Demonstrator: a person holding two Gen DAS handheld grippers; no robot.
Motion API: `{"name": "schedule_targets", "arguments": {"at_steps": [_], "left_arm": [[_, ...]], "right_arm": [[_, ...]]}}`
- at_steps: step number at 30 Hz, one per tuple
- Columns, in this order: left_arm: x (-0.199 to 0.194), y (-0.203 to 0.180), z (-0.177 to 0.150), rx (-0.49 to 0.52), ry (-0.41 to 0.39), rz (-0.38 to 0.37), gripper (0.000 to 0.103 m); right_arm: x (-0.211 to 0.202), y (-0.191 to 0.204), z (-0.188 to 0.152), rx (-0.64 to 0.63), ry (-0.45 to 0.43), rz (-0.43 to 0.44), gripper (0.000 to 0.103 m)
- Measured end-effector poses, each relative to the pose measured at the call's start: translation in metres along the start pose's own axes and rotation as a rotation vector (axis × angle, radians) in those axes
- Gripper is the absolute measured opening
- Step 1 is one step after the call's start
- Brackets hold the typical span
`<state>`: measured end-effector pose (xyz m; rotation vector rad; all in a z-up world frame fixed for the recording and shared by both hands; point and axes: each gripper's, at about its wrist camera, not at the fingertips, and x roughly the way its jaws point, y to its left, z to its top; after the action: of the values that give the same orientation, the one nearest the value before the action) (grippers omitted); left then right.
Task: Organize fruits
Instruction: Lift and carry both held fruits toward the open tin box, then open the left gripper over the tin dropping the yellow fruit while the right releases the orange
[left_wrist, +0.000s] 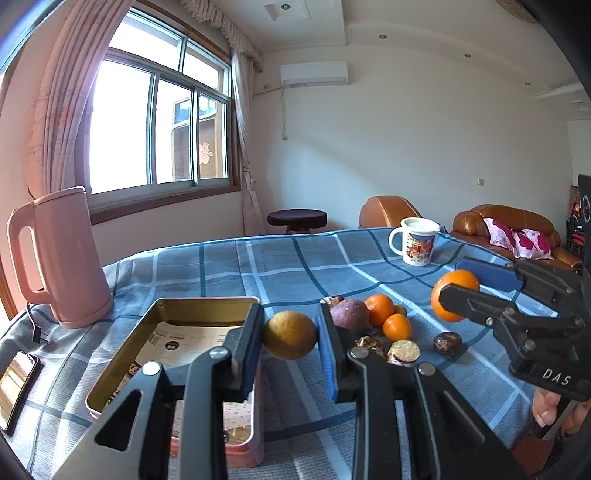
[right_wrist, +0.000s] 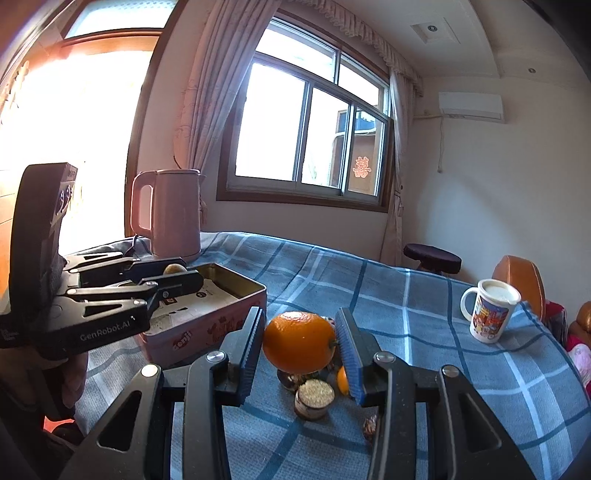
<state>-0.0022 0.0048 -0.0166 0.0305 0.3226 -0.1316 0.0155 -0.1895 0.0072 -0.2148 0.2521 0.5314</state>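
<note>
Nearest the left wrist camera, the left gripper (left_wrist: 290, 338) is clamped on a dull yellow-green citrus fruit (left_wrist: 290, 335), its pads pressing both flanks so the fruit hangs clear of the checked blue cloth on the surface (left_wrist: 288, 266). It sits just beside the right edge of the open tin box (left_wrist: 177, 332) — most likely because that box is where the fruits are meant to go, and the fruit needs only a short carry to the left to be over the opening. The tin holds a printed paper sheet and no fruit that can be seen.

The right gripper (right_wrist: 301, 343) is clamped on a bright orange (right_wrist: 300, 341), held above the surface — lifted, it seems, so it can cross over the loose pile without knocking it.

Beyond the grippers lies that pile: a purplish fruit (left_wrist: 349, 313), two small tangerines (left_wrist: 388, 314), a round biscuit-like snack (left_wrist: 404, 350) and a dark wrinkled date-like piece (left_wrist: 447, 342), huddled together. By this count the sorting is at an early stage, with the snacks probably to be left behind.

Farther back stand a pink electric kettle (left_wrist: 70, 258) at the left and a lidded printed mug (left_wrist: 415, 240) at the right, both well apart from the work.
</note>
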Motion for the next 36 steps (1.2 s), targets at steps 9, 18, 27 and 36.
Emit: {"name": "schedule_targets", "arguments": {"at_steps": [9, 18, 27, 36], "left_arm": [[0.003, 0.014, 0.001, -0.013, 0.004, 0.028, 0.03], [0.015, 0.035, 0.001, -0.033, 0.033, 0.054, 0.03], [0.033, 0.059, -0.003, -0.046, 0.092, 0.078, 0.03], [0.047, 0.08, -0.004, -0.055, 0.134, 0.1, 0.03]], "right_arm": [[0.014, 0.013, 0.018, -0.037, -0.001, 0.035, 0.042], [0.034, 0.03, 0.035, -0.077, 0.012, 0.082, 0.042], [0.061, 0.039, 0.052, -0.085, 0.042, 0.134, 0.042], [0.087, 0.055, 0.059, -0.105, 0.079, 0.174, 0.042]]}}
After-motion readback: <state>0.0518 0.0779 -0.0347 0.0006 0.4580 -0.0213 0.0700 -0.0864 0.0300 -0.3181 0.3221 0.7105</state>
